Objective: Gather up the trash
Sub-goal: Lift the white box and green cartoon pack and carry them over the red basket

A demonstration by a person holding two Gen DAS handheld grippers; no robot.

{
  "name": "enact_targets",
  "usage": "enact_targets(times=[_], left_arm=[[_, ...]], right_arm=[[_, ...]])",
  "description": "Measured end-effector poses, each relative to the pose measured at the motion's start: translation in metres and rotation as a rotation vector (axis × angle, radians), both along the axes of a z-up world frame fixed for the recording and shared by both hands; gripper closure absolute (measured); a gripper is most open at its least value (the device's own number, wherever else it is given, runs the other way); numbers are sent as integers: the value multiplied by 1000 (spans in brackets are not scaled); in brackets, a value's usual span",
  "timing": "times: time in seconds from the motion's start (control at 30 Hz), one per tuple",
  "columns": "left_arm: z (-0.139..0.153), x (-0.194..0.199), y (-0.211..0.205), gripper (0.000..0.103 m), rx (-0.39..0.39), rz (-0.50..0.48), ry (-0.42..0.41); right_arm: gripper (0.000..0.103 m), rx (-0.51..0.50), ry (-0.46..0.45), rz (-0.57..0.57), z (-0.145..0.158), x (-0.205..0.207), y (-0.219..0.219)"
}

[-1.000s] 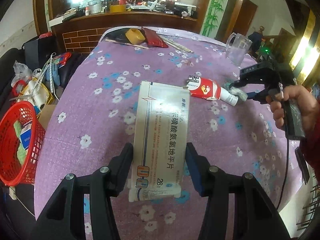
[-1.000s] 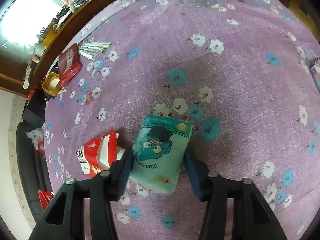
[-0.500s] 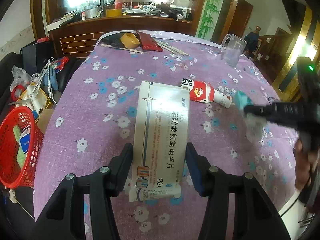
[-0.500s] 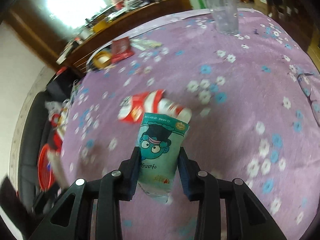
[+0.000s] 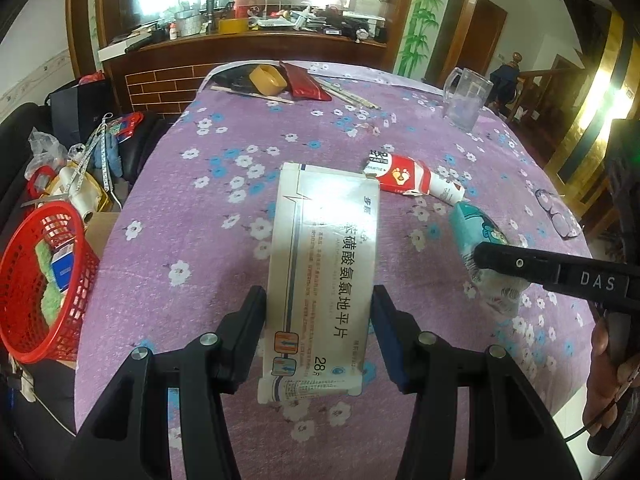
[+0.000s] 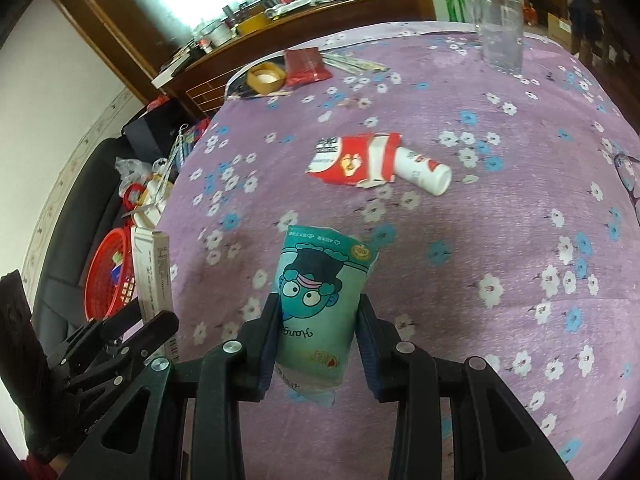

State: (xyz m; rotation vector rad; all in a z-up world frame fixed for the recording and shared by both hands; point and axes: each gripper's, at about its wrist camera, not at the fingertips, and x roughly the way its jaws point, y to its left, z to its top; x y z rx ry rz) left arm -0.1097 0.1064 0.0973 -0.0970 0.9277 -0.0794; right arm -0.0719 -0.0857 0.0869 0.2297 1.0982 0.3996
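With its jaws clamped on the white medicine box [image 5: 320, 280], the left gripper [image 5: 318, 334] hangs over the purple worktop [image 5: 192, 208]; the right gripper [image 6: 318, 344] has just squeezed tighter on the teal tissue pack [image 6: 320, 300]. Both loads, I'd say, want carrying level to the red basket [image 5: 38, 280] off the worktop's left edge, released only once above its rim.

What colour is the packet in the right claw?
Teal, with a cartoon face, on the tissue packet; the right wrist view shows it best.
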Motion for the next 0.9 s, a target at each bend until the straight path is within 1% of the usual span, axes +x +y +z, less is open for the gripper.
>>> enact_targets(times=[0.5, 0.9], left_arm=[[14, -23, 48, 51, 7, 81, -32], [17, -35, 95, 51, 5, 153, -42]], right_arm=[[64, -3, -19, 110, 10, -8, 65], [64, -12, -20, 192, 8, -8, 121]])
